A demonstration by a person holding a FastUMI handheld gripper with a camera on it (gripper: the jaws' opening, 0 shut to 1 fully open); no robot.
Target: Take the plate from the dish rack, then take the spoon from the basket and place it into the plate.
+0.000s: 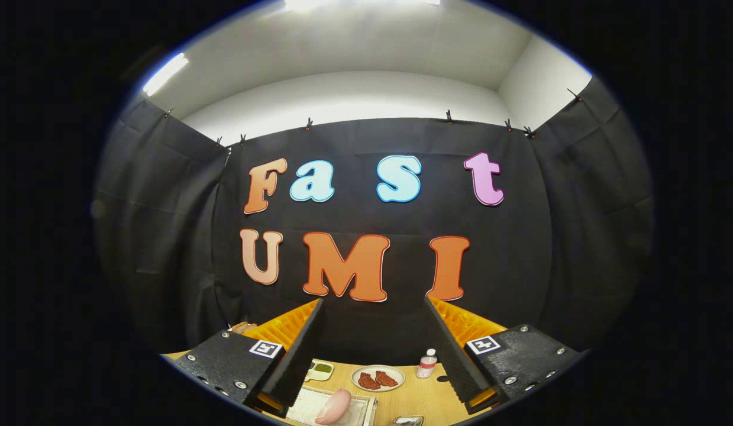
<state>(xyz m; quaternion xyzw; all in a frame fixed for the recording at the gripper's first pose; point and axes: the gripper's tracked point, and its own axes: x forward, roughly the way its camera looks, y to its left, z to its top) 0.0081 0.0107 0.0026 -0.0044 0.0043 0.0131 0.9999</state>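
Since the fingers (375,355) stand wide apart with nothing between them, the gripper (375,355) appears to be at the very start of the job, with the plate not yet taken. It is held high and level, looking out over the wooden table (401,402) rather than down at it.

Taking the small plate (378,378) that carries two reddish-brown pieces as the landmark: it sits on the table between and beyond the fingertips. Just to its right stands a small bottle (426,363) with a white cap. To its left is a small dish of something green (320,370). Nearer the gripper than the plate lies a pale tray (319,407) with a pink object (335,406) resting on it.

Whether this plate is the one the task means cannot be told, and neither can the whereabouts of rack, basket or spoon. The next move likely calls for tilting the gripper downward to find them, jaws kept open.
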